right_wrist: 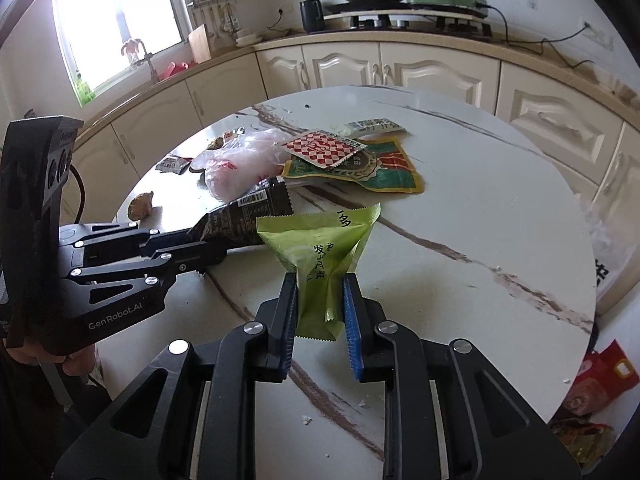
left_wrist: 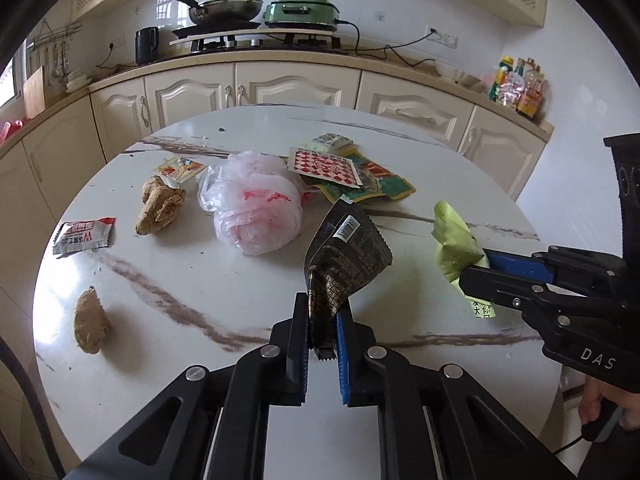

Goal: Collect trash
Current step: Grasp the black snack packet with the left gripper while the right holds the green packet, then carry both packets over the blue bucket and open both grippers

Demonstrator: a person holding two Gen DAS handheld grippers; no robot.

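Note:
My left gripper [left_wrist: 323,312] is shut on a black snack wrapper [left_wrist: 346,256] and holds it above the round marble table [left_wrist: 240,292]. My right gripper [right_wrist: 320,284] is shut on a green wrapper [right_wrist: 320,252], also above the table. The right gripper shows in the left wrist view [left_wrist: 480,276] with the green wrapper [left_wrist: 454,244]. The left gripper shows in the right wrist view [right_wrist: 208,248] with the black wrapper [right_wrist: 248,216]. More trash lies on the table: a pink plastic bag [left_wrist: 256,208], a red-checked packet [left_wrist: 326,166], a green-yellow packet [left_wrist: 380,184], a silver sachet [left_wrist: 84,236].
Two brown food scraps [left_wrist: 160,204] [left_wrist: 91,322] and a small sauce sachet [left_wrist: 180,168] lie on the table's left side. Kitchen cabinets [left_wrist: 256,88] with a stove and pan [left_wrist: 224,8] run behind. Red bags [right_wrist: 600,384] sit on the floor right of the table.

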